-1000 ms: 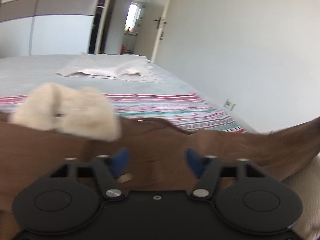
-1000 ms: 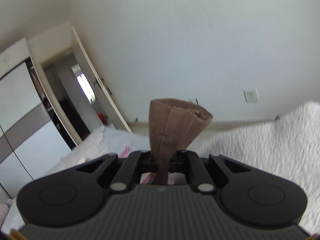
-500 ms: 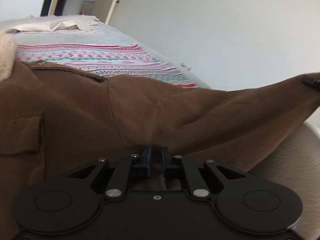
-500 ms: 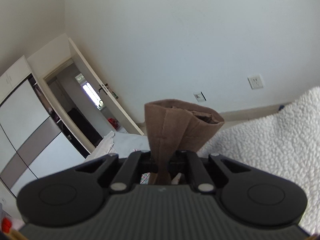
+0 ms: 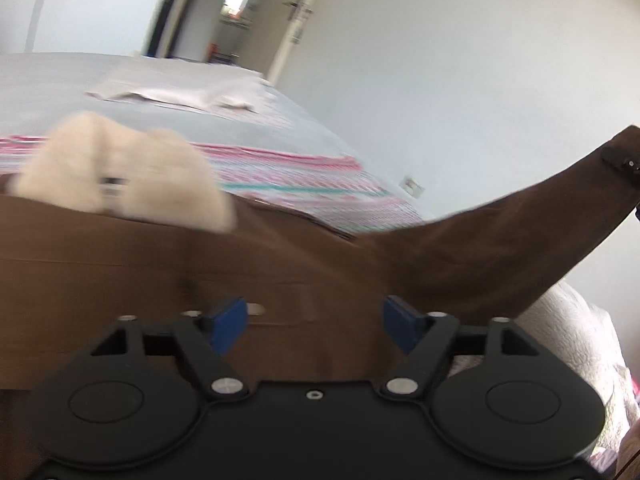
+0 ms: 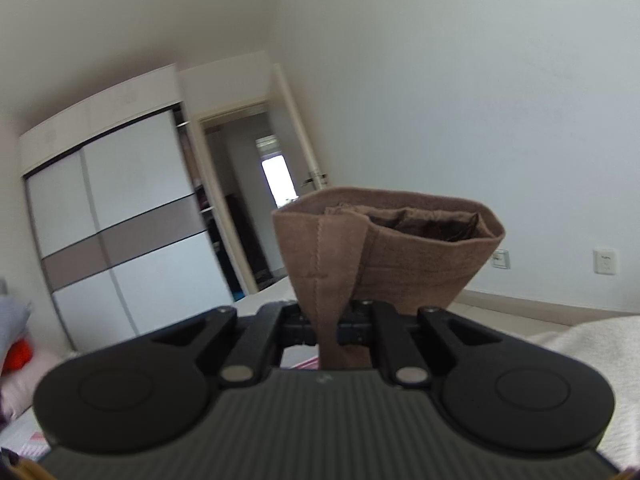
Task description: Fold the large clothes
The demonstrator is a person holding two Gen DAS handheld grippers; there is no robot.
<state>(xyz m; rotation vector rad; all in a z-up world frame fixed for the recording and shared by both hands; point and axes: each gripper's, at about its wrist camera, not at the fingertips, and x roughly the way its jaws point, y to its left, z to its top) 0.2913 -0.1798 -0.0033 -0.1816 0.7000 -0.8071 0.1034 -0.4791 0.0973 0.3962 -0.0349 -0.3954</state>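
Observation:
A large brown jacket (image 5: 200, 272) with a cream fleece collar (image 5: 120, 176) lies spread on the bed. My left gripper (image 5: 314, 320) hovers low over its near part. Its jaws are opening, and the blue pads (image 5: 228, 320) stand wide apart and clear of the cloth beneath the gap. One brown sleeve (image 5: 500, 240) stretches up to the right, where my right gripper (image 5: 624, 164) holds its end. In the right wrist view, the right gripper (image 6: 340, 332) is shut on the sleeve cuff (image 6: 384, 256), which stands up above the fingers, held level in the air.
A striped red, white and teal blanket (image 5: 304, 184) lies under the jacket on the grey bed (image 5: 48, 92), with a folded pale cloth (image 5: 172, 94) further back. A white fluffy blanket (image 5: 572, 340) lies at the right. A wardrobe (image 6: 112, 232) and an open doorway (image 6: 256, 208) stand beyond.
The left gripper was shut on the brown cloth half a second ago; it has let go, opened wide and drawn back. The right gripper has risen and swung toward the wardrobe, cuff still held.

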